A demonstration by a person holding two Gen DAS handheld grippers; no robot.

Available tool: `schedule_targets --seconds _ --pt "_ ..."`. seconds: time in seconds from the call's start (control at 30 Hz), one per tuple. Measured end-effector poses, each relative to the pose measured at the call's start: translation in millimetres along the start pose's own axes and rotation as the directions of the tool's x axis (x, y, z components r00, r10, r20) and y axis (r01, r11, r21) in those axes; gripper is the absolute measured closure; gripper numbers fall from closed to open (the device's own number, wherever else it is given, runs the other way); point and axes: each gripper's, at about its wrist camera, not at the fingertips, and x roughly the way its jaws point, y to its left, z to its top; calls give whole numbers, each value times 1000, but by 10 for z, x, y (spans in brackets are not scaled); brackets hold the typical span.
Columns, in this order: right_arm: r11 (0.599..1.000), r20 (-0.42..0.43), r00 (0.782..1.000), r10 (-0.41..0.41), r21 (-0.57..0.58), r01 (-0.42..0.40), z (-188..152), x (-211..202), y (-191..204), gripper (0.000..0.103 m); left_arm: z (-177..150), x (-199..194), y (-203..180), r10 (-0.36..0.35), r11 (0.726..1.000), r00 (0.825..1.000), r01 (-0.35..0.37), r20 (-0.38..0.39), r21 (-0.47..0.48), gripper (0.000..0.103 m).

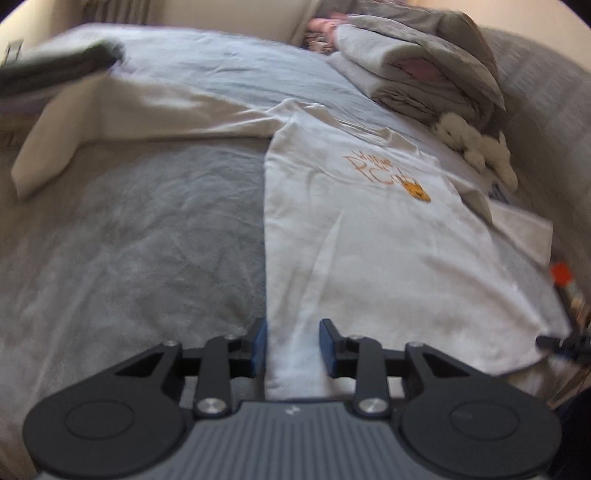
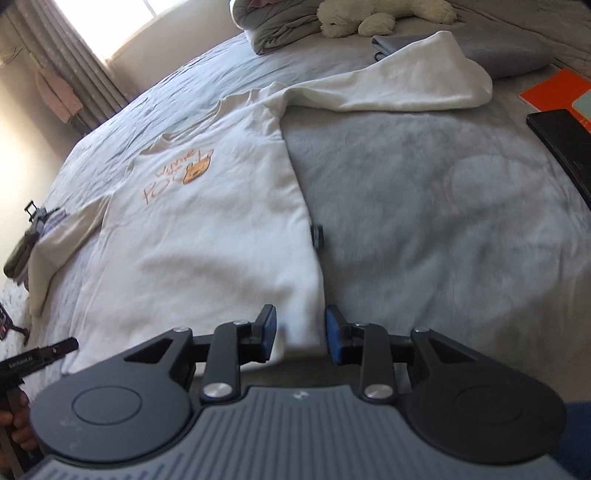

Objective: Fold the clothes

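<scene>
A white long-sleeved shirt (image 1: pixel 369 240) with an orange print lies flat, front up and sleeves out, on the bed's (image 1: pixel 129 240) fuzzy grey blanket. Beyond it sit a pile of folded grey bedding (image 1: pixel 424 74), a fluffy cream plush toy (image 2: pixel 369 14), an orange book (image 2: pixel 554 88) and a flat black slab (image 2: pixel 565 140). The left hand-held gripper (image 1: pixel 293 343) and right hand-held gripper (image 2: pixel 301 332) each straddle a bottom hem corner, their 2 blue pads apart and not visibly pinching the soft cloth.

The white sweatshirt (image 1: pixel 369 236) carries orange lettering on a grey bedspread (image 1: pixel 129 240), near a cream plush toy (image 2: pixel 369 14).
</scene>
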Motion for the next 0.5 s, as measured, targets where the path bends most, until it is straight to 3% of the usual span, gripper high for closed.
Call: schedule_targets --seconds 0.03,0.13,0.2,0.33,0.43,0.5 --pt "1000 10 1000 -8 -10 8 -14 25 27 70 1 4 -11 -3 1000 1000 3 -6 7 98" --pt "999 35 999 -24 -34 25 -26 51 103 94 69 -71 55 -33 999 999 32 -14 -37 100" --pt "1000 74 997 -9 -24 11 15 -102 120 94 143 -211 139 -76 992 997 75 -3 -99 100" --pt "1000 127 992 24 -23 -21 122 -436 136 95 195 -377 128 -80 992 997 82 17 -94 100" --pt "999 103 995 -3 -53 9 151 -425 172 95 131 -249 88 -42 997 999 41 -15 -63 100" --pt "997 32 999 -35 -61 37 112 -209 160 95 72 -134 79 -11 999 999 9 -46 -44 99"
